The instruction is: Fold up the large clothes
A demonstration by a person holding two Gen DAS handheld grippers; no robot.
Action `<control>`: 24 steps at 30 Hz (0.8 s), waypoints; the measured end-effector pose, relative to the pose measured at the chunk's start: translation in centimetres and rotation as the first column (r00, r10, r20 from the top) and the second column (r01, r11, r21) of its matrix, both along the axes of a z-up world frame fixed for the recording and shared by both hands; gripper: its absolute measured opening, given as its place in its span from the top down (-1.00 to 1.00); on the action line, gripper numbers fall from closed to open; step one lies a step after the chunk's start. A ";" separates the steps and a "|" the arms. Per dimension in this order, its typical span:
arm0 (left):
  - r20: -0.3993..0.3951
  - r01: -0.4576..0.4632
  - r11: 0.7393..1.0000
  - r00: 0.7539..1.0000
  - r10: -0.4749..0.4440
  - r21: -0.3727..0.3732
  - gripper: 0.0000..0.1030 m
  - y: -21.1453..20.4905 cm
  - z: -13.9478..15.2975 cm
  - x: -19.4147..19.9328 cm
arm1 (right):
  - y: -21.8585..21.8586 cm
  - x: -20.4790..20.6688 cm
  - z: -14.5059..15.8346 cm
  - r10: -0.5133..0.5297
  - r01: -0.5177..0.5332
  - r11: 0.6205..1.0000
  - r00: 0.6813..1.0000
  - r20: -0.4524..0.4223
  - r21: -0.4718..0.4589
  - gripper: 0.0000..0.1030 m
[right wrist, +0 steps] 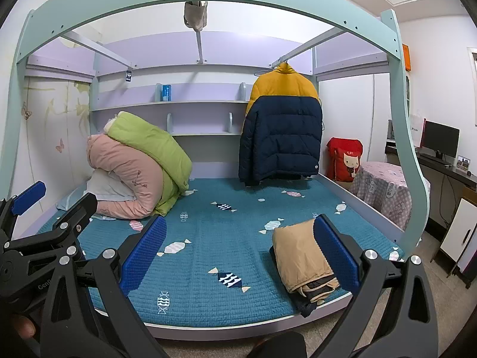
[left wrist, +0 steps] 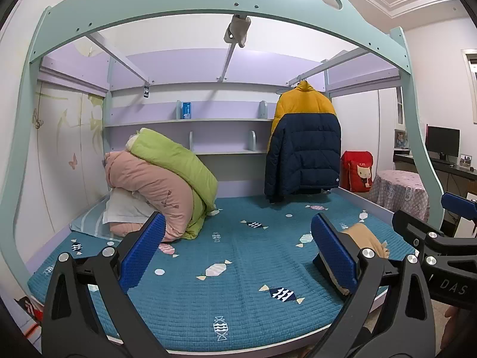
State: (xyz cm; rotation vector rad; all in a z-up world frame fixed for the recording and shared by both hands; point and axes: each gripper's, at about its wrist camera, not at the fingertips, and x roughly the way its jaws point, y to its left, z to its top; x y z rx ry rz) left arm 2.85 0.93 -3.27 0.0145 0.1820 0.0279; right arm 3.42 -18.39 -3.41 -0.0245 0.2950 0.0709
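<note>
Left hand-held gripper [left wrist: 238,253] hovering over the bed, blue-padded jaws spread wide, gripping nothing. Right hand-held gripper [right wrist: 241,256] likewise gaping, empty. Folded tan padded garment [right wrist: 301,256] lying on the teal quilted candy-print bedspread [right wrist: 208,238] near the front right edge. Yellow-and-navy puffer jacket [right wrist: 283,128] hanging from the white overhead rail [right wrist: 301,49] behind.

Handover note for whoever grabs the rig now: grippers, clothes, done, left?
Left gripper: open, empty, above the near edge of the bed.
Right gripper: open, empty, alongside.
Done: folded tan garment lies on darker folded clothes at the bed's near right corner.
Left: yellow and navy puffer jacket hangs from the rail at the back right, not yet folded.
</note>
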 end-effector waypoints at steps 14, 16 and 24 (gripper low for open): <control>0.002 0.005 1.000 1.000 -0.005 0.001 -0.91 0.1 -0.1 0.2 | 0.0 -0.2 0.0 -0.003 0.003 1.000 1.000 0.003 0.006 -0.85; 0.002 0.005 1.000 1.000 -0.005 0.001 -0.91 0.3 -0.2 0.2 | -0.1 -0.1 0.0 -0.003 0.003 1.000 1.000 0.002 0.005 -0.85; 0.002 0.006 1.000 1.000 -0.006 0.001 -0.91 0.4 -0.2 0.2 | 0.0 -0.1 0.0 -0.004 0.004 1.000 1.000 0.002 0.005 -0.85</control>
